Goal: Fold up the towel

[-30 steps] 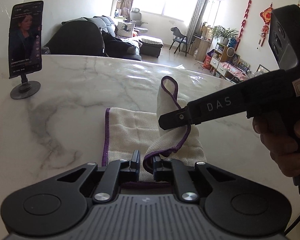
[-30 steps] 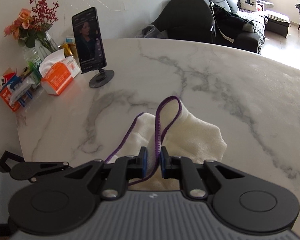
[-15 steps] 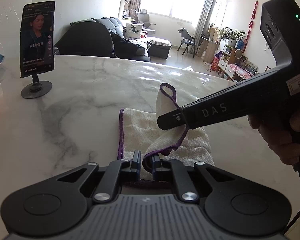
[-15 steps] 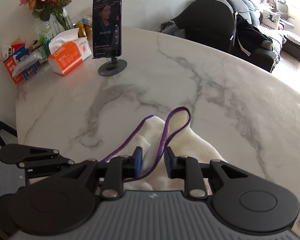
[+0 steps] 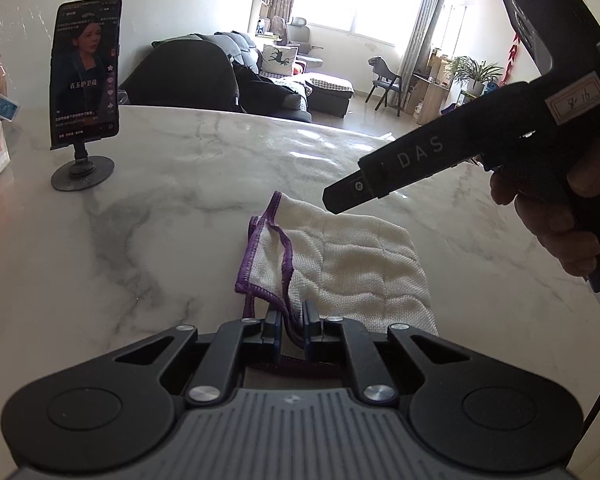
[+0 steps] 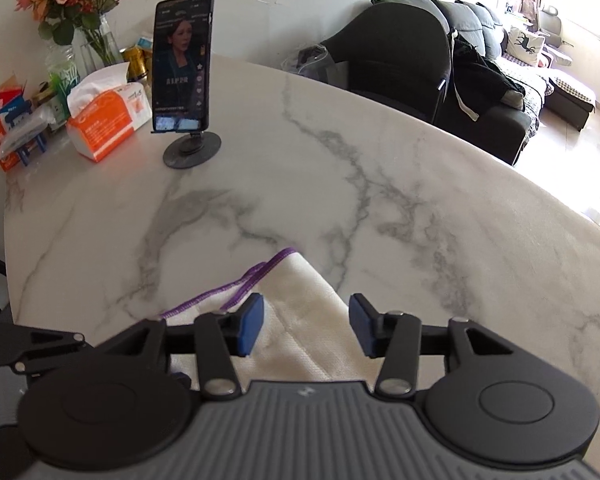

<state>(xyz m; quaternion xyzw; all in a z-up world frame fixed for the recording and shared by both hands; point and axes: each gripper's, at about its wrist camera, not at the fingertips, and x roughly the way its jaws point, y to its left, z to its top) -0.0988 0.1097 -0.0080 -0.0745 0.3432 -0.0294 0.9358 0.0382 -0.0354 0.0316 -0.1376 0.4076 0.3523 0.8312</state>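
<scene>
A white towel (image 5: 352, 256) with purple hem lies folded over on the marble table (image 5: 180, 184). My left gripper (image 5: 291, 322) is shut on the towel's near purple-edged corner. In the right wrist view the towel (image 6: 300, 308) lies flat below my right gripper (image 6: 306, 326), whose jaws are opening, blue pads apart and clear of the cloth. From the left wrist view, the right gripper (image 5: 336, 202) hovers above the towel's far edge, held by a hand (image 5: 556, 224).
A phone on a round stand (image 6: 182, 76) stands at the table's far left. Beside it are an orange tissue box (image 6: 104, 120), a flower vase (image 6: 76, 36) and small packets. A dark sofa (image 6: 432, 68) sits beyond the table edge.
My right gripper let go of the raised purple-edged fold and lifted away. That fold dropped flat onto the towel. The left gripper kept its hold.
</scene>
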